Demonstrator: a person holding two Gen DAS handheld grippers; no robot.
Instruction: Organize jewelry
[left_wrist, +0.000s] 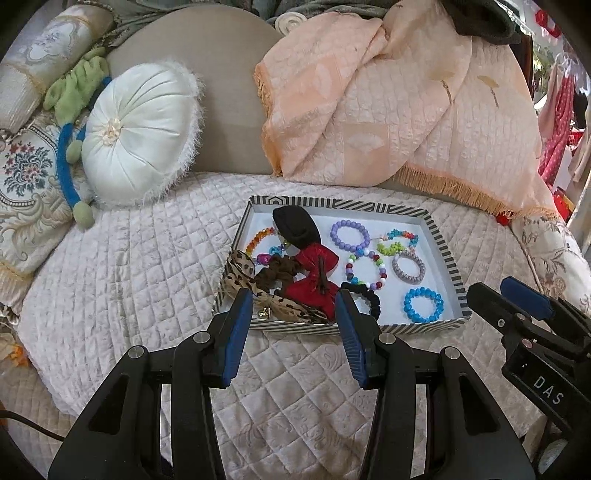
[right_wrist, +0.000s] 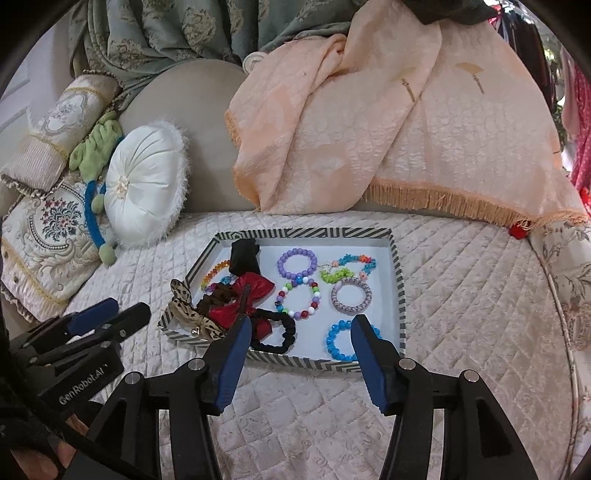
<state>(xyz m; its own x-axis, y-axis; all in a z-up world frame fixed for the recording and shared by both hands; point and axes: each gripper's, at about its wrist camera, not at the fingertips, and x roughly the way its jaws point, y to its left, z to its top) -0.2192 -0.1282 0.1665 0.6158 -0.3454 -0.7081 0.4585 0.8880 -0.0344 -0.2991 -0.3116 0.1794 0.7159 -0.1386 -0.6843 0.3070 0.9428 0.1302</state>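
Note:
A striped-rim tray lies on the quilted bed. Its right half holds bead bracelets: a purple one, a multicolour one, a grey one, a blue one. Its left half holds a red bow, a black scrunchie and a leopard bow. My left gripper is open and empty at the tray's near edge. My right gripper is open and empty above the near edge.
A white round cushion and embroidered pillows lie at the left. A peach fringed throw drapes behind the tray. The right gripper's body shows at the right of the left wrist view.

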